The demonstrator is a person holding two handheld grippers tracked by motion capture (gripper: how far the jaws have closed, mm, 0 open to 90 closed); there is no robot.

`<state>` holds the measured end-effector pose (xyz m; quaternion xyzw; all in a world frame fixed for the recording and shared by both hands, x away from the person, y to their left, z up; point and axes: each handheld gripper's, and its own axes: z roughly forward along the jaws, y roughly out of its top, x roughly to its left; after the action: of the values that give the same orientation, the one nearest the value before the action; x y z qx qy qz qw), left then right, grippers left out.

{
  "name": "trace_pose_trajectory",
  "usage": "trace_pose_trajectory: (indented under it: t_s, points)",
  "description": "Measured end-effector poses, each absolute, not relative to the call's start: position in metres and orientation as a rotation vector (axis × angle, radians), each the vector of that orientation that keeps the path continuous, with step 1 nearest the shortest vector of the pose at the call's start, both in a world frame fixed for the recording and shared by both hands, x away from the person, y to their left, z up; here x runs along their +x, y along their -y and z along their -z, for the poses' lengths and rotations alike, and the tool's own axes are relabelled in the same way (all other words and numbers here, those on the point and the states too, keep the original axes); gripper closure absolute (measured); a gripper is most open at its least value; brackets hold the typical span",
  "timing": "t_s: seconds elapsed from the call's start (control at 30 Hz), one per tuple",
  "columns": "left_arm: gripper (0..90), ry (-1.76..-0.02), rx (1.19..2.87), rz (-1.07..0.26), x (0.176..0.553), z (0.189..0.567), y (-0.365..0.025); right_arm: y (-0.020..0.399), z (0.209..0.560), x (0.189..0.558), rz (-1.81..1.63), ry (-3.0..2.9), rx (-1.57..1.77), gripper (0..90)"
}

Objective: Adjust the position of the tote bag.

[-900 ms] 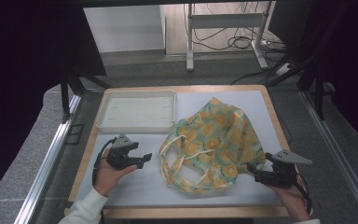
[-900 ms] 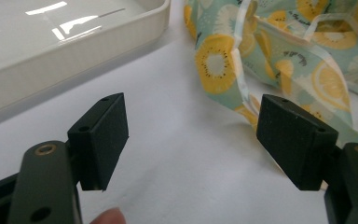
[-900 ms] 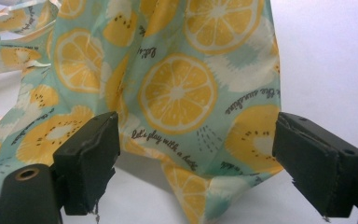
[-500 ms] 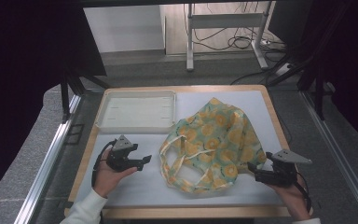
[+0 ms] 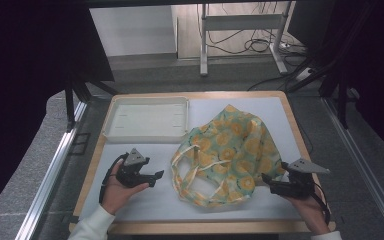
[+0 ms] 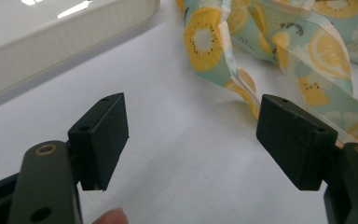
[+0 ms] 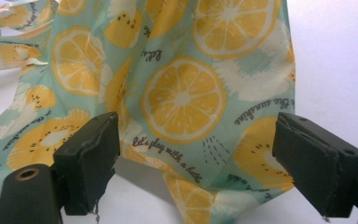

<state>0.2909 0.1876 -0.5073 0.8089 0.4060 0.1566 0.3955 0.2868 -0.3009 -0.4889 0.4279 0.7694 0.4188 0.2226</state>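
A cloth bag (image 5: 230, 150) printed with yellow citrus slices on pale green lies crumpled on the white mat, its handles toward the front left. My left gripper (image 5: 158, 175) rests low on the mat just left of the handles. Its jaws stand open around bare mat in the left gripper view (image 6: 193, 140), with the bag's handle (image 6: 242, 88) beyond the right jaw. My right gripper (image 5: 266, 178) sits at the bag's front right corner, open. In the right gripper view (image 7: 196, 158) the bag's edge (image 7: 182, 98) lies just ahead of the jaws, untouched by the pads.
A shallow white tray (image 5: 147, 119) stands at the back left of the mat, also seen as the tray (image 6: 51, 37) in the left gripper view. The wooden table edge (image 5: 200, 227) runs along the front. Metal rails flank both sides.
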Motion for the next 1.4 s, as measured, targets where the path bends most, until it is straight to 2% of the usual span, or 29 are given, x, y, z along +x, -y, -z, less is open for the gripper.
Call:
trace_pose_trajectory:
  t_s: [0.5, 0.83, 1.4]
  points:
    - [23.5, -1.024, 2.039, -0.403, 0.292, 0.505, -0.185, 0.298, 0.489, 0.285, -1.127, -2.129, 1.182, 17.1]
    - [23.6, -0.955, 2.059, -0.419, 0.305, 0.48, -0.169, 0.3, 0.486, 0.279, -1.126, -2.132, 1.179, 17.5]
    - [31.9, -0.904, 2.063, -0.387, 0.318, 0.461, -0.151, 0.299, 0.488, 0.278, -1.139, -2.161, 1.184, 17.9]
